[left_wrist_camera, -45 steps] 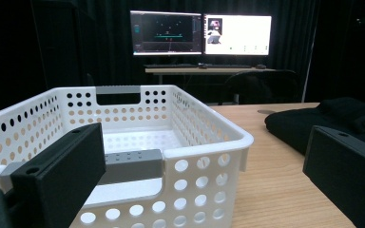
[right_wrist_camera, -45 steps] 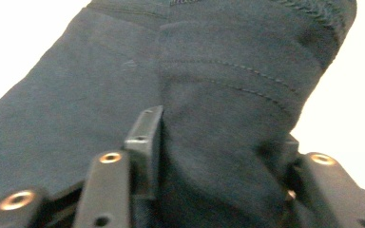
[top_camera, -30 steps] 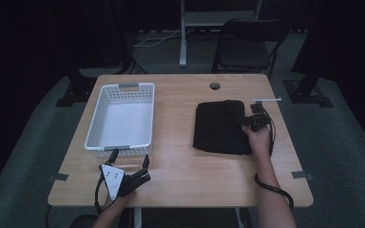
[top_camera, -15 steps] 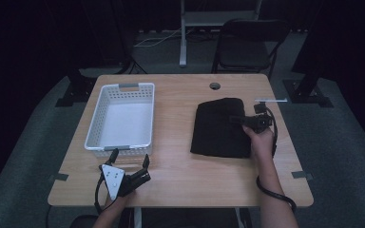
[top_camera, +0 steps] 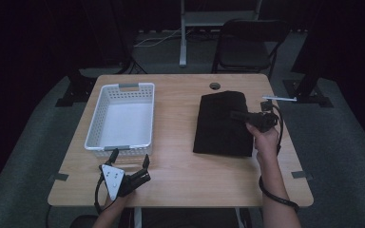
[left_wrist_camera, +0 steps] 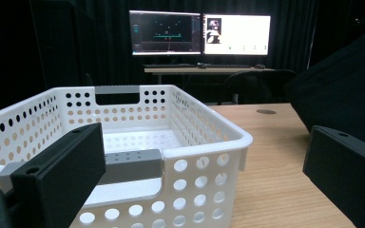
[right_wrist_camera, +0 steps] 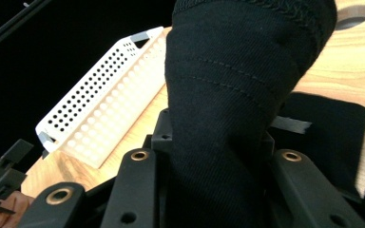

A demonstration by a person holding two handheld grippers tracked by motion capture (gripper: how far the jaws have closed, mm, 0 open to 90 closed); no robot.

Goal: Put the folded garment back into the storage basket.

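Observation:
A black folded cloth [top_camera: 218, 128] lies on the right half of the wooden table [top_camera: 180, 161]. My right gripper [top_camera: 235, 114] is over the cloth's right side, shut on an edge of it. In the right gripper view the pinched cloth [right_wrist_camera: 237, 71] rises in a thick fold from between the jaws, with the rest lying flat behind it. A white perforated basket [top_camera: 121, 116] stands empty on the left half of the table. My left gripper [top_camera: 130, 159] rests near the table's front edge, just before the basket's near end. It is open, its jaws spread wide and empty, facing the basket [left_wrist_camera: 209, 142].
A round cable hole [top_camera: 214, 86] sits at the table's back edge, and a thin white stick [top_camera: 279, 99] lies at the back right. A folding chair [top_camera: 247, 42] stands behind the table. Two lit monitors [left_wrist_camera: 199, 33] stand on a far desk. Bare wood lies between basket and cloth.
My right gripper has moved a little to the left over the cloth, taking the gripped edge with it. The left gripper and the basket have not moved.

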